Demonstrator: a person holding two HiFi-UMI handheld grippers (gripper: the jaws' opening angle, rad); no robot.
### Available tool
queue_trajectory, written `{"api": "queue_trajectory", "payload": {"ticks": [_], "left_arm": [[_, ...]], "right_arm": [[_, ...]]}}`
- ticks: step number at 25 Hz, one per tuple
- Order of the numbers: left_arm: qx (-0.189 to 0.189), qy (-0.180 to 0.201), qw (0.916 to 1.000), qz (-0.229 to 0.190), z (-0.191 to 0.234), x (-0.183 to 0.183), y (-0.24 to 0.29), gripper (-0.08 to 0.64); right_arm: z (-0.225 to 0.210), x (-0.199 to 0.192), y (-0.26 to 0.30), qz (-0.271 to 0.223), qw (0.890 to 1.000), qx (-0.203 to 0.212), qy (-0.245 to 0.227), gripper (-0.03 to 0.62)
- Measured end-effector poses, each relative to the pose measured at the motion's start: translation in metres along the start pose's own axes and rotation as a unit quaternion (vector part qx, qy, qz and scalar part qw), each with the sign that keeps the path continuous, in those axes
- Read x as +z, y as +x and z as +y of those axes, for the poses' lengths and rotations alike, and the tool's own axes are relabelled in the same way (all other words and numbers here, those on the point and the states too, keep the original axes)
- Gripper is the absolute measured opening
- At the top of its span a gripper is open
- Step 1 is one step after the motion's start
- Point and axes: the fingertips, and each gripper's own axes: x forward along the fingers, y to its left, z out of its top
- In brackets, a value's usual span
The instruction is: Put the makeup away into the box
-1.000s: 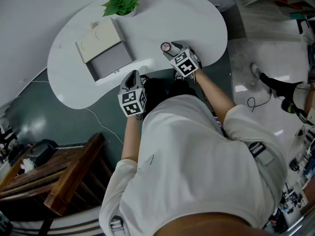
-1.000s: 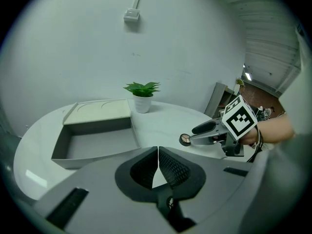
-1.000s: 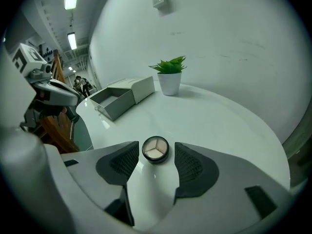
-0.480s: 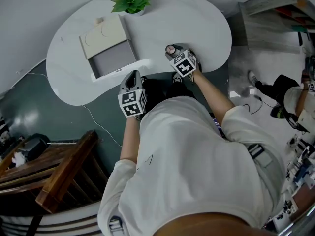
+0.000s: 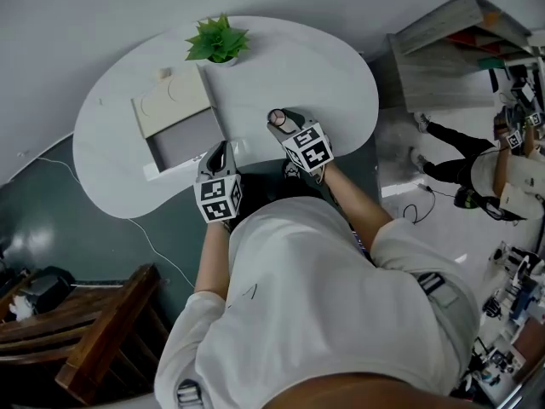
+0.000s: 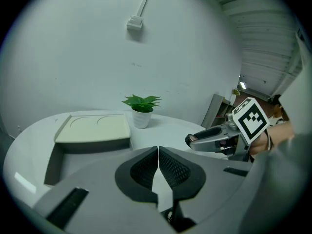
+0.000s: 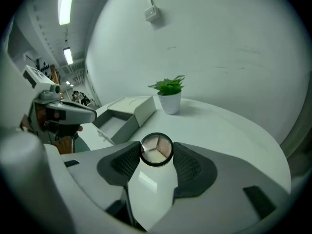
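A round black makeup compact [image 7: 156, 149] with pale powder sits between the pads of my right gripper [image 7: 156, 155], which has just closed a little onto it. In the head view the compact [image 5: 276, 118] is held over the white table's [image 5: 341, 75] near edge, to the right of the open grey box [image 5: 180, 141]. The box's cream lid [image 5: 169, 100] stands open behind it. My left gripper [image 6: 157, 165] is shut with nothing between its pads, and hangs at the box's near right corner [image 5: 217, 156]. In the left gripper view the right gripper [image 6: 214, 139] shows to the right.
A small potted plant [image 5: 218, 41] stands at the table's back edge behind the box. A wooden chair [image 5: 94, 339] is on the floor at lower left. Another person [image 5: 477, 169] and shelving [image 5: 460, 41] are at the right.
Both grippers have risen and moved forward over the table's near edge, the right one carrying the compact. The left gripper now hangs closer to the box.
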Motion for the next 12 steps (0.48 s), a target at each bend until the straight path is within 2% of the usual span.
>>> {"api": "queue_trajectory", "payload": {"ticks": [5,12], "left_arm": [[-0.015,0.014,0.9992,-0.035,0.0,0.035,0.002,0.023],[-0.023,0.033,0.9954,-0.088,0.003,0.09,-0.021,0.023]], "right_arm": [[0.002,0.045,-0.024,-0.055,0.998,-0.007,-0.004,0.212],[0.014,0.107,-0.073,-0.127,0.992,-0.017,-0.018,0.212]]}}
